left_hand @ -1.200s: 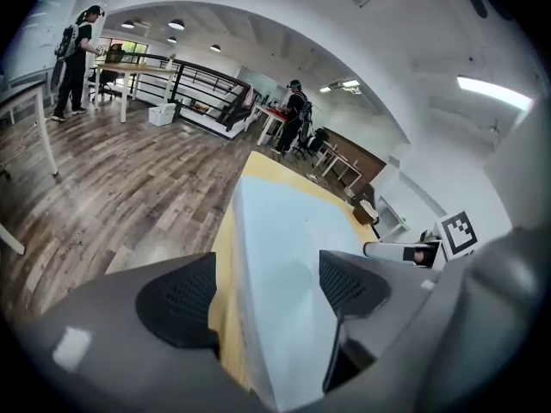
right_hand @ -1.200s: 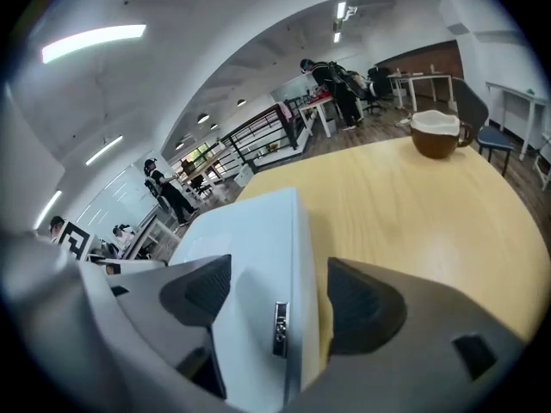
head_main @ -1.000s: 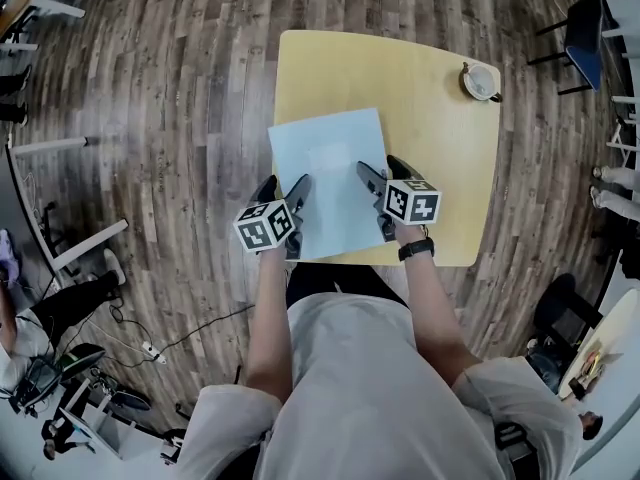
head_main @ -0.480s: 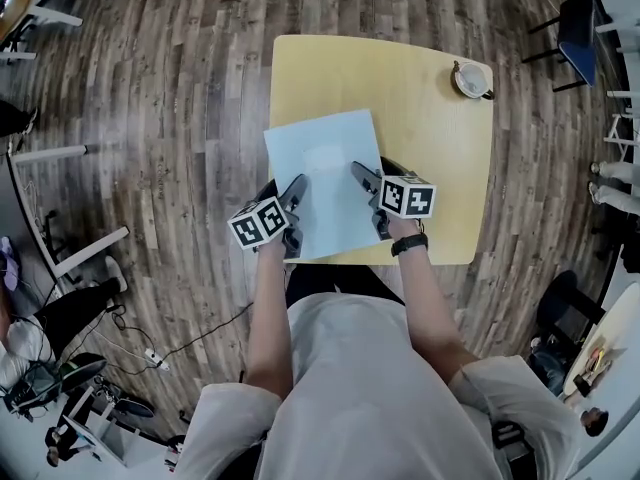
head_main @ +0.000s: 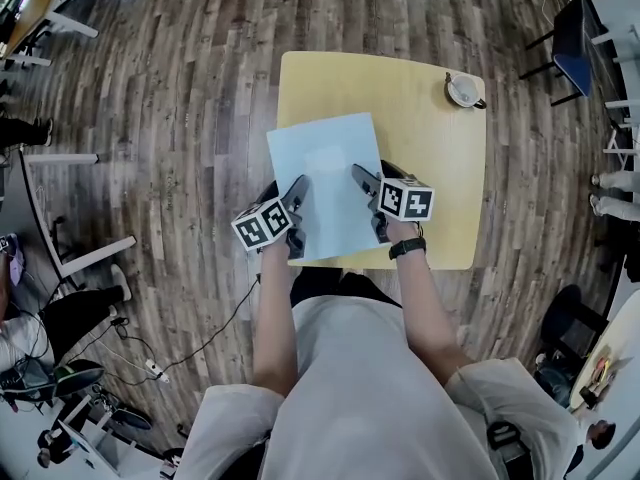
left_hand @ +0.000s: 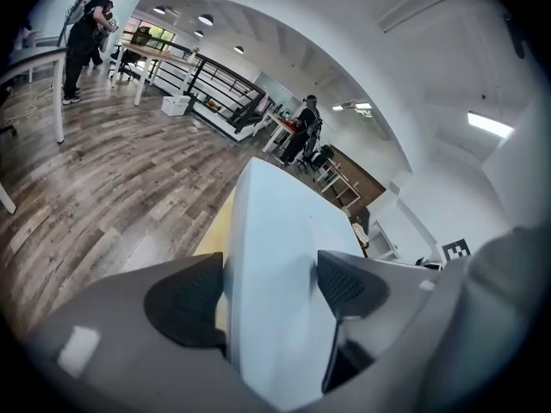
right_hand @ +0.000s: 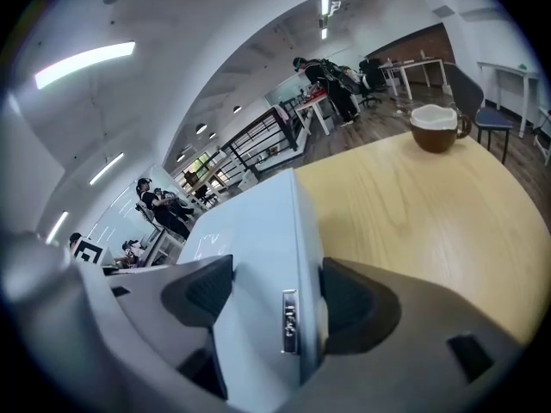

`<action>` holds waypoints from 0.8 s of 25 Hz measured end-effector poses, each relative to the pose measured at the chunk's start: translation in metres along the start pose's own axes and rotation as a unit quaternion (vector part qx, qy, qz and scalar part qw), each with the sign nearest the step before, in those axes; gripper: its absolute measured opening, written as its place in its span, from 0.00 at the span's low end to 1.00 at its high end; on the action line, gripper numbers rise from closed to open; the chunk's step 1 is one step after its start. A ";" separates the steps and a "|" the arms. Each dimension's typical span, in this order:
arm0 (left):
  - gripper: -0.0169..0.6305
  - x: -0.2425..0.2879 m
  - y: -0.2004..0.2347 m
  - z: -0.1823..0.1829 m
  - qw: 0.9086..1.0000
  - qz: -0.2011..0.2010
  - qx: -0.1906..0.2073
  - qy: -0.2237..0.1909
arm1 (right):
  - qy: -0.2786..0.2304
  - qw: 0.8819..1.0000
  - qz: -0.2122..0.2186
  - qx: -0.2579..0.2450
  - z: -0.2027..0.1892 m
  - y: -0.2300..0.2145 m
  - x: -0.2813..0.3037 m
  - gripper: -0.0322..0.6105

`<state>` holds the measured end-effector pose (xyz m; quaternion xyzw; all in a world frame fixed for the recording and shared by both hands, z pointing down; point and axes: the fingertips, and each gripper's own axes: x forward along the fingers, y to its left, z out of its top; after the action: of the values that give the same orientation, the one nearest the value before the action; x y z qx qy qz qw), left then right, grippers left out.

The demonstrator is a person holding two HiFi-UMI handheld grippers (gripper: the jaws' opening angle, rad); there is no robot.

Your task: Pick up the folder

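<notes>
The left gripper (head_main: 283, 194) has its fingers (left_hand: 185, 304) drawn in to a narrow gap on the near left edge of the folder (head_main: 322, 183). In the left gripper view one dark pad lies against the sheet's underside and the other presses on its top face. The right gripper (head_main: 377, 174) grips the near right edge the same way. Its fingers (right_hand: 355, 306) are closed on the folder's thickness, one pad above and one below, just beside a small metal tab on that edge.

The pale blue folder sits over the near left part of the yellow tabletop (head_main: 430, 158), turned slightly askew. Its near left corner juts past the tabletop's left edge, over the wood floor (head_main: 190, 118). Whether its far edge touches the tabletop cannot be told.

The right half of the tabletop and its far strip are bare wood. The only other thing on it is a cup (head_main: 463, 90) at the far right corner, well apart from the folder. A blue chair (head_main: 572, 30) stands on the floor farther right.
</notes>
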<state>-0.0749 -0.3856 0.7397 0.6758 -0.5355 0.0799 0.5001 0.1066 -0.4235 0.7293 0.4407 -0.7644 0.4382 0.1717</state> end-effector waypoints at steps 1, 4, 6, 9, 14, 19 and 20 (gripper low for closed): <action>0.56 -0.003 -0.003 0.005 1.000 -0.001 0.005 -0.006 | -0.007 1.000 0.002 -0.005 0.006 0.004 -0.003 0.53; 0.56 -0.012 -0.016 0.021 0.999 -0.010 0.022 -0.028 | -0.030 0.999 0.002 -0.022 0.022 0.014 -0.014 0.53; 0.56 -0.020 -0.025 0.029 0.999 -0.015 0.030 -0.041 | -0.043 0.999 0.002 -0.030 0.031 0.022 -0.023 0.53; 0.56 -0.033 -0.034 0.042 0.997 -0.018 0.040 -0.061 | -0.063 0.997 0.006 -0.044 0.047 0.037 -0.034 0.53; 0.56 -0.060 -0.052 0.057 0.994 -0.030 0.053 -0.093 | -0.095 0.992 0.010 -0.078 0.065 0.061 -0.059 0.53; 0.56 -0.089 -0.073 0.078 0.988 -0.044 0.076 -0.129 | -0.129 0.986 0.025 -0.099 0.086 0.089 -0.084 0.53; 0.56 -0.096 -0.077 0.082 0.986 -0.046 0.082 -0.135 | -0.136 0.985 0.029 -0.102 0.090 0.095 -0.090 0.53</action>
<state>-0.0882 -0.3920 0.5927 0.7429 -0.5585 0.0085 0.3690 0.0895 -0.4288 0.5721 0.4544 -0.8337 0.2983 0.0975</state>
